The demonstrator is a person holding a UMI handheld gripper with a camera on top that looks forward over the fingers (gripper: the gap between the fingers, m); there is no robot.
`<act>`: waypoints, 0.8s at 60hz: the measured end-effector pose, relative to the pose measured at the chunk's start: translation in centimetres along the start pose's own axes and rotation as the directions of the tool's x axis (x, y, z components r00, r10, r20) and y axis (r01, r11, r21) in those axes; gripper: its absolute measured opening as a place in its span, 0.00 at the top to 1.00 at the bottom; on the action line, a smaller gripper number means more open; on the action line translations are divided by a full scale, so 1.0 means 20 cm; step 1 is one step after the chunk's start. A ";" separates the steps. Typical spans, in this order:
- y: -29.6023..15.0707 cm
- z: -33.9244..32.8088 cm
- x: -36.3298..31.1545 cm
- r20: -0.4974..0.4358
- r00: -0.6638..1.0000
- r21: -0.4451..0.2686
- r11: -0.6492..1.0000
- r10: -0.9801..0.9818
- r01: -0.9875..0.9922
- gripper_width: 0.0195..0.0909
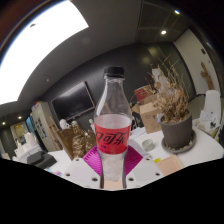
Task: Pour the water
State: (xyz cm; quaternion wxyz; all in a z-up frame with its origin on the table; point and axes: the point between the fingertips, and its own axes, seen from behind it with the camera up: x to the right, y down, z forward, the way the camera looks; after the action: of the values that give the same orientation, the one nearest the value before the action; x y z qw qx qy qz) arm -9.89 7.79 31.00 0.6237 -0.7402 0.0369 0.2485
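Bottle (113,125) with red Coca-Cola label (black cap) upright, pinched by hand-held gripper (112,168) over white table (205,150).

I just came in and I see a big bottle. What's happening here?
A person is holding a gripper with a camera on it, and you are seeing what it sees. A clear bottle with a black cap and red label stands upright between its fingers, with a pink pad behind it. It isn't tipped, so no pouring yet. A pot of dried plants sits on the white table beyond.
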 end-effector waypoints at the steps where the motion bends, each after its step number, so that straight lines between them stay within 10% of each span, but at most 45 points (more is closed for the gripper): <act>1: -0.01 -0.01 0.04 -0.019 0.999 0.007 0.999 -0.036 0.036 0.94; 18: 0.25 -0.03 0.81 -0.244 0.891 -0.095 0.924 -0.382 0.370 0.94; 48: 0.80 -0.05 1.19 -0.261 0.897 -0.208 0.928 -0.356 0.308 0.84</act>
State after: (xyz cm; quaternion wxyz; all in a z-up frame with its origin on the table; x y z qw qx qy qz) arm 5.40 9.38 6.87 0.5823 -0.8123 -0.0181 0.0277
